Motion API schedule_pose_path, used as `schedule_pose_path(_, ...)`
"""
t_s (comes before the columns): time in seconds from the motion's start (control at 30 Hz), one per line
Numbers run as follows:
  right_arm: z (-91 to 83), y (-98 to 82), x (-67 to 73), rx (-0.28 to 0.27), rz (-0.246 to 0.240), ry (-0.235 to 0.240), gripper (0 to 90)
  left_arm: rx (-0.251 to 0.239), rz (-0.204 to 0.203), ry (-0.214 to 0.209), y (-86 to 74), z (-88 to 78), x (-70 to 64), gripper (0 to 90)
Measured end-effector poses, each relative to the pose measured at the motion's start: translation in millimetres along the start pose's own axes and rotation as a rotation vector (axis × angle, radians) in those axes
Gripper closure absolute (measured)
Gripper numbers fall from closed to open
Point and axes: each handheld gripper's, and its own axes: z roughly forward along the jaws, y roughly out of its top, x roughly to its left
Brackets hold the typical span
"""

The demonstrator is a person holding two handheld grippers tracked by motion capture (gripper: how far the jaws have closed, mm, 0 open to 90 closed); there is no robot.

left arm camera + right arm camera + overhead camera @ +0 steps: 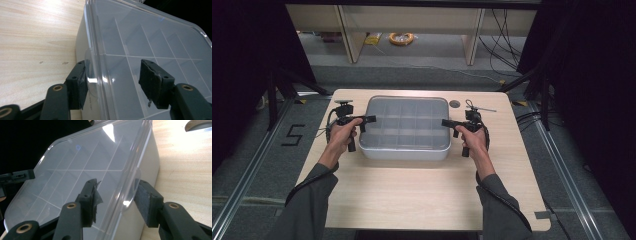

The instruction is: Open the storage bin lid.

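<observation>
Item: clear-lidded compartment box (407, 129), mid-table on the wooden table (422, 195); lid on, dividers visible beneath. Left gripper (364, 122): jaws straddle the box's left lid tab (90, 75), one pad against it, other pad above the lid, not clamped. Right gripper (448, 123): likewise astride the right lid tab (131, 192), not clamped.

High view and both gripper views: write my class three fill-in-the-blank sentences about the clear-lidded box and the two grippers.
1. The white plastic compartment box has a clear ____.
2. The box rests on a light ____ table.
3. The left gripper and the right gripper have their jaws astride the lid's small ____, one at each end of the box.

Missing words: lid; wooden; tabs
</observation>
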Motion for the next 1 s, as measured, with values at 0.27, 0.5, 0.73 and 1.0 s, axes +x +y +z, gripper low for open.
schedule_pose_path(0.27, -9.8, 5.4, 3.8, -0.060, -0.018, 0.008, 63.5, -0.071, -0.078, 0.021, 0.8, -9.7, -7.9, 47.0)
schedule_pose_path(0.5, -18.3, 9.3, 13.5, -0.097, 0.028, 0.019, 67.9, -0.111, -0.093, 0.012, 3.0, -20.2, -13.6, 50.7)
schedule_pose_path(0.73, -29.4, 12.8, 16.5, -0.128, -0.002, 0.018, 68.6, -0.133, -0.056, 0.017, 8.9, -35.6, -30.3, 50.7)
schedule_pose_path(1.0, -39.0, 14.5, 21.6, -0.153, 0.016, 0.026, 69.4, -0.144, -0.045, 0.019, 11.4, -45.5, -39.8, 50.8)
